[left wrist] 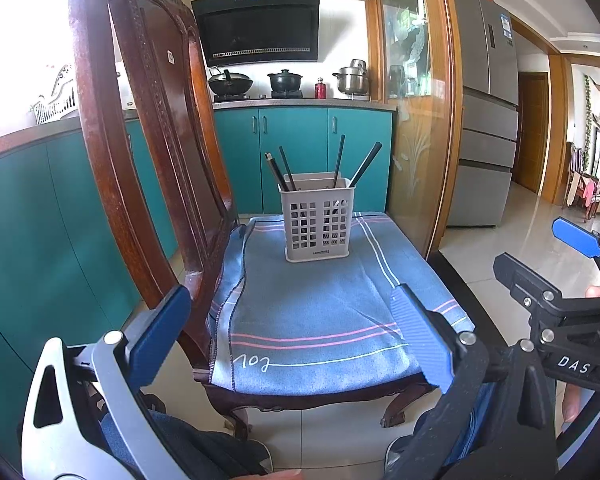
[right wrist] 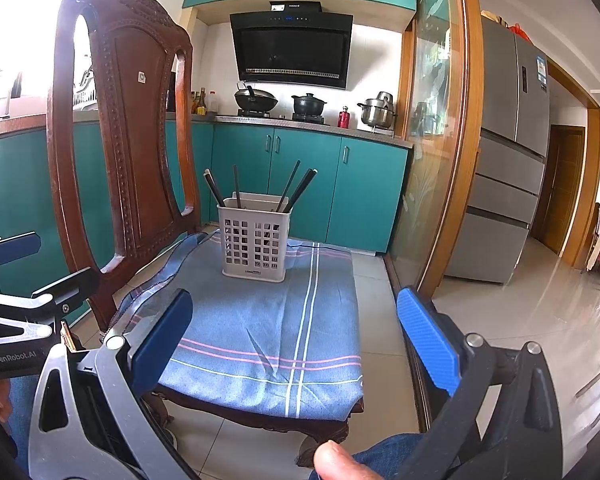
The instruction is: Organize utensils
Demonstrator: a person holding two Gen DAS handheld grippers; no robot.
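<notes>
A white slotted utensil holder stands upright at the far end of a wooden chair's seat, on a blue striped cloth. Several dark chopsticks stand in it, leaning left and right. My left gripper is open and empty, held back over the seat's near edge. My right gripper is open and empty too, at the near edge; it also shows at the right of the left wrist view.
The chair's tall carved back rises on the left of the seat. Teal kitchen cabinets with pots on the hob stand behind. A glass-fronted wooden partition and a fridge stand to the right. Tiled floor lies around.
</notes>
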